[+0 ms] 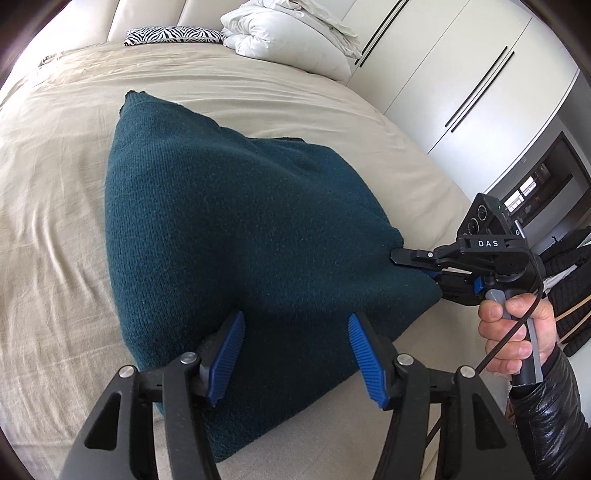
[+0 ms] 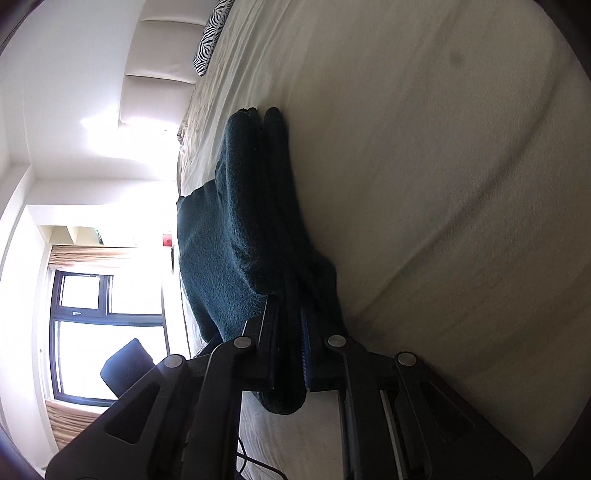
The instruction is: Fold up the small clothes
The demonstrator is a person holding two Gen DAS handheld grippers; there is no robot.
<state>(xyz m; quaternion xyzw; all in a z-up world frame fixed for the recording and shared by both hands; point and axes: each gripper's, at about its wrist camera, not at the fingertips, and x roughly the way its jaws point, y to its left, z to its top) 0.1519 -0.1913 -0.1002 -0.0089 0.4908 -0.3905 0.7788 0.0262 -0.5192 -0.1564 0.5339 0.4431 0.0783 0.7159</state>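
A dark teal knitted garment [image 1: 229, 229] lies folded in layers on the beige bed [image 1: 55, 166]. My left gripper [image 1: 295, 328] is open, its blue pads [image 1: 229, 350] apart just above the garment's near edge, holding nothing. My right gripper [image 1: 402, 258] comes in from the right and is shut on the garment's right edge. In the right wrist view, which is rolled sideways, the right gripper [image 2: 288, 317] pinches the stacked layers of the garment [image 2: 236, 229], which stretch away along the bed [image 2: 424, 184].
A white duvet [image 1: 291, 33] and a zebra-print pillow [image 1: 173, 35] lie at the head of the bed. White wardrobe doors [image 1: 461, 85] stand to the right. A window [image 2: 107, 332] shows in the right wrist view.
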